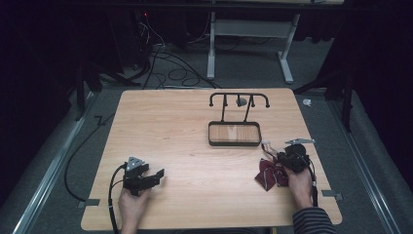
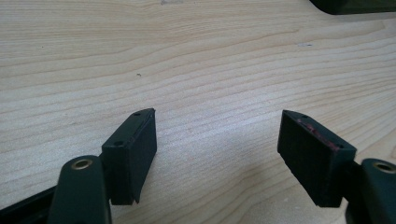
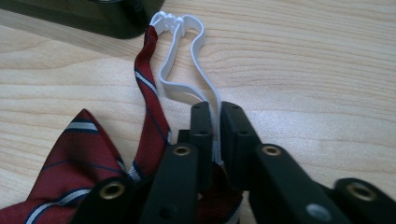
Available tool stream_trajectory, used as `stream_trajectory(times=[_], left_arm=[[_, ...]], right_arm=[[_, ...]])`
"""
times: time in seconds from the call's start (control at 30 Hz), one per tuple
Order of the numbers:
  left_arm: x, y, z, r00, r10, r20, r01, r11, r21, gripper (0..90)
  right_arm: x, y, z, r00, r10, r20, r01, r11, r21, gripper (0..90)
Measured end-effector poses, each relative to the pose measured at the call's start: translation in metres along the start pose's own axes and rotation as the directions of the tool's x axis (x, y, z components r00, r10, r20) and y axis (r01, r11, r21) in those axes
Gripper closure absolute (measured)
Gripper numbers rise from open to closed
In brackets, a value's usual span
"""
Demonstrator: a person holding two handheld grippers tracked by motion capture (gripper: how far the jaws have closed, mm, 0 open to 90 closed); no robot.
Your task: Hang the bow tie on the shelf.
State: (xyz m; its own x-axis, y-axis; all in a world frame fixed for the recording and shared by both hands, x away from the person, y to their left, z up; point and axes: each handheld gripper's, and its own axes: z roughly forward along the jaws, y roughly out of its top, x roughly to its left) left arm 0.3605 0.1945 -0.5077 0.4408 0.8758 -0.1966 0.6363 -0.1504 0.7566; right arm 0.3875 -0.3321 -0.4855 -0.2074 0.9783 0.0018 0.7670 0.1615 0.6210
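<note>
Bow tie (image 1: 269,173), red with white and dark stripes, is seen lying crumpled on the near right part of the table (image 1: 185,136), just in front of the right gripper (image 1: 278,157). Going from large to small, one table of pale wood is counted, bare over most of its top. Toward its far side one black rack (image 1: 235,122) is stood, made of a shallow tray with two uprights and a hooked crossbar; it is judged to be placed there as the hanging spot for the tie, well apart from where the tie now lies. One small grey object (image 1: 241,101) is seen at the crossbar, too small to be identified.

Two grippers are counted, one in each hand. The left gripper (image 2: 217,149) is rested near the front left of the table with its jaws spread wide and nothing between them; it is probably kept idle there, out of the way. The right gripper (image 3: 215,135) is pressed together on the white strap (image 3: 196,60) of the tie, the thin band being pinched between the pads. The strap is likely chosen as the hold because it is the part that must go over a hook, while the fabric is left to trail.

One bow tie, one white strap and one white clasp (image 3: 169,21) at its far end are counted.
</note>
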Motion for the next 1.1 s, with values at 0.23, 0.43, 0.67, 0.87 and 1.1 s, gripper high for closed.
stream_trajectory(times=[0.23, 0.43, 0.67, 0.87, 1.1], left_arm=[[0.0, 0.0, 0.0, 1.0, -0.001, 0.001, 0.001, 1.0, 0.0, 28.8], [0.0, 0.0, 0.0, 1.0, 0.0, 0.001, 0.0, 1.0, 0.0, 28.8], [0.0, 0.0, 0.0, 1.0, 0.0, 0.0, 0.0, 1.0, 0.0, 28.8], [0.0, 0.0, 0.0, 1.0, -0.001, 0.001, 0.001, 1.0, 0.0, 28.8], [0.0, 0.0, 0.0, 1.0, -0.002, 0.003, 0.002, 1.0, 0.0, 28.8]], right_arm=[[0.002, 0.002, -0.001, 0.9994, -0.03, 0.015, 0.03, 1.0, 0.002, 87.8], [0.004, 0.004, -0.013, 0.999, -0.045, 0.001, 0.045, 0.997, -0.055, 87.8], [0.007, 0.008, -0.028, 0.9979, -0.065, 0.01, 0.065, 0.991, -0.118, 87.8], [0.015, 0.016, -0.048, 0.9927, -0.116, 0.032, 0.12, 0.975, -0.187, 87.7], [0.021, 0.021, -0.061, 0.9887, -0.143, 0.046, 0.15, 0.96, -0.235, 87.7]])
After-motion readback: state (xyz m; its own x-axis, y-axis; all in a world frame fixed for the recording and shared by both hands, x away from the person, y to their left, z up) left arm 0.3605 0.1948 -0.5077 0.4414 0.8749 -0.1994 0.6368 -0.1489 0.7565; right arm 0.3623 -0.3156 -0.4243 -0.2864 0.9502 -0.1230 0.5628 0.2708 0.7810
